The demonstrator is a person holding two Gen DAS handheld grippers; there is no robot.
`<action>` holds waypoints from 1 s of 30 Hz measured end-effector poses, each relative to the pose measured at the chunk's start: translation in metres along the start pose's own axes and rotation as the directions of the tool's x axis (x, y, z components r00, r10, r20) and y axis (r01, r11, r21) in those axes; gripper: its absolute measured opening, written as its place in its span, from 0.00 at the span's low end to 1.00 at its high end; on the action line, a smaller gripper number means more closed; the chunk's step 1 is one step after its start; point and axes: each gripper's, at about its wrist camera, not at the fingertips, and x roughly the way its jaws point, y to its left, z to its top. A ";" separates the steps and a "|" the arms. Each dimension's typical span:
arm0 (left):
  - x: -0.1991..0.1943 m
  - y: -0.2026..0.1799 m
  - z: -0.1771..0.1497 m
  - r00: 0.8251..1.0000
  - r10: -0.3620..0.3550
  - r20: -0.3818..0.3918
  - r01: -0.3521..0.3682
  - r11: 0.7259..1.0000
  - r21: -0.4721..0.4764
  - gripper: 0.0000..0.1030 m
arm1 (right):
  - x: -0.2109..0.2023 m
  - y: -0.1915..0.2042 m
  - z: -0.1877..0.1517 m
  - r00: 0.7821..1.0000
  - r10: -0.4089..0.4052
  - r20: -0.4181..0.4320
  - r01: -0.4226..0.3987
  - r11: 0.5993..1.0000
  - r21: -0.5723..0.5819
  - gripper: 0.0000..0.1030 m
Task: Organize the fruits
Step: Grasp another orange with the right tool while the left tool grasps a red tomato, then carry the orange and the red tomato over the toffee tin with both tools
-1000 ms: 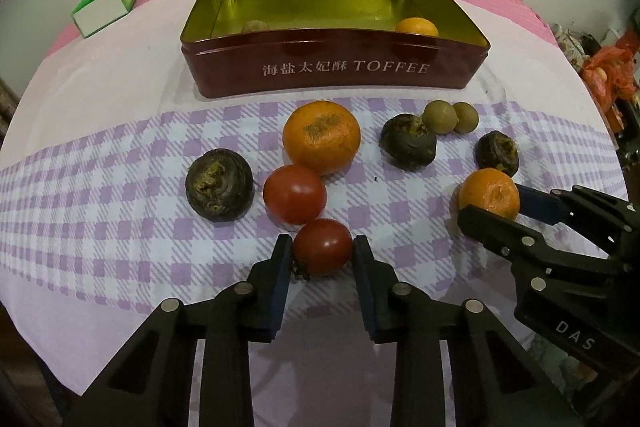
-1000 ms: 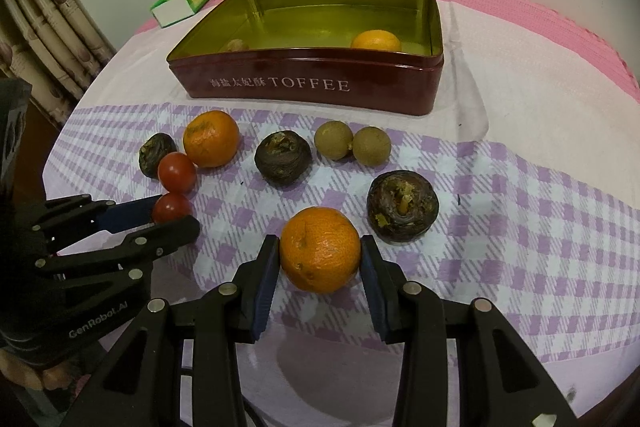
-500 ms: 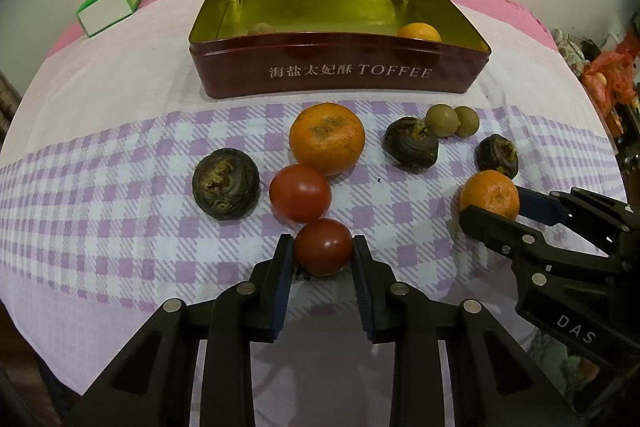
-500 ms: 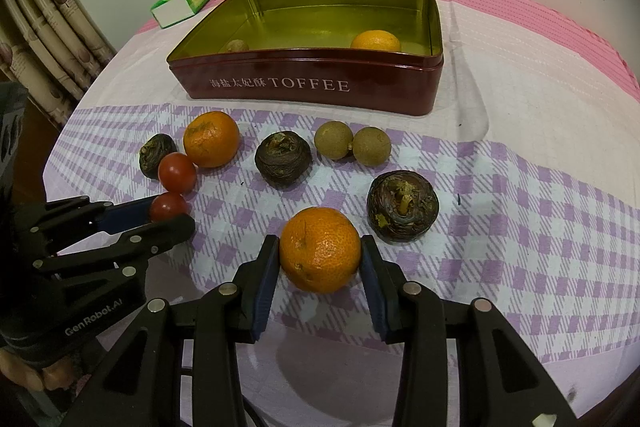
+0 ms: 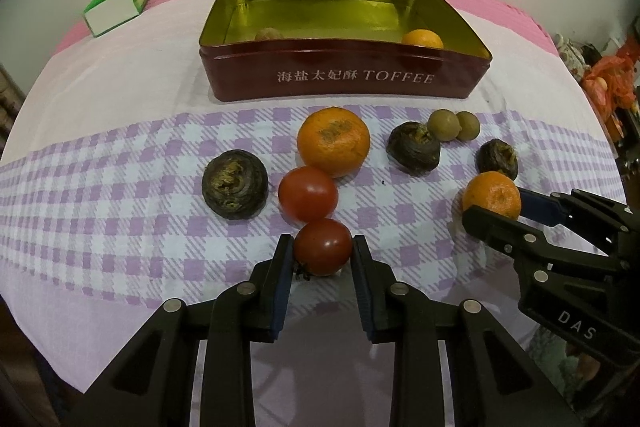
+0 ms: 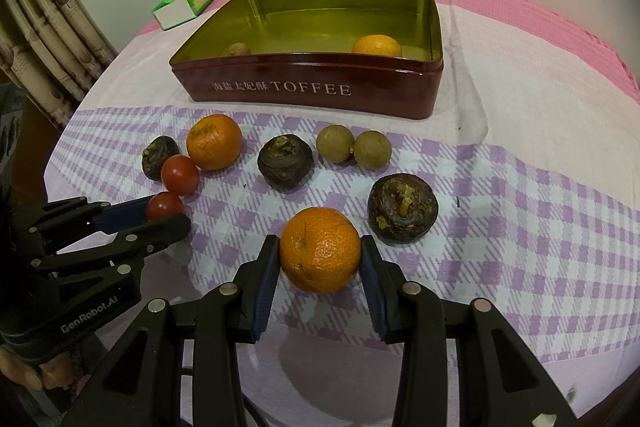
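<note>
**Both grippers clamped on fruit; lift to tin not yet begun**

Change noted: over the last second almost nothing has altered. The left gripper point(image 5: 322, 251) was already round the near tomato point(image 5: 323, 246) and has only nudged slightly; its blue pads now press both flanks of that fruit. The right gripper point(image 6: 319, 254) has held its place throughout, pinching the near mandarin point(image 6: 320, 250) between its pads. Both fruits appear still to rest on the cloth. Judgement: the grasps are settled, and the next step is likely a carry to the tin.

Destination: the toffee tin point(image 5: 344, 83) stands open at the far side, beyond the fruit row. It already holds one mandarin at its right end and a small brownish fruit at its left end. Most of the work remains.

Materials and shapes:
- Tomatoes: smooth, glossy, round. A second tomato point(image 5: 308, 193) sits just beyond the held one, seemingly touching it, so it may roll when its neighbour leaves.
- Mandarins: dimpled, matt peel, slightly flattened.
- Three dark fruits: wrinkled, flattened spheres with ragged tops; one point(image 6: 402, 209) lies just right of the held mandarin.
- Two tan round fruits point(image 6: 354, 146): dull-skinned, side by side.
- Tin: rigid metal, dark red outside, gold inside.
- Tablecloth point(image 5: 120, 211): soft fabric, lilac check.
</note>
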 end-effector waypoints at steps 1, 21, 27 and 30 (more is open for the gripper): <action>-0.001 0.001 0.000 1.000 0.002 0.002 -0.002 1.000 -0.001 0.29 | -0.001 -0.002 0.000 1.000 0.000 0.001 0.000 1.000 -0.001 0.36; -0.018 0.017 0.006 0.999 0.015 0.029 -0.014 1.000 -0.014 0.29 | -0.011 -0.007 0.008 1.000 -0.008 0.020 0.008 1.000 0.008 0.36; -0.027 0.023 0.012 0.998 0.019 0.060 -0.018 1.000 -0.009 0.29 | -0.017 -0.010 0.015 0.999 -0.008 0.034 0.007 1.000 0.018 0.36; -0.035 0.029 0.017 0.996 0.020 0.086 -0.019 1.000 -0.004 0.29 | -0.022 -0.012 0.020 0.999 -0.005 0.049 0.004 1.000 0.022 0.36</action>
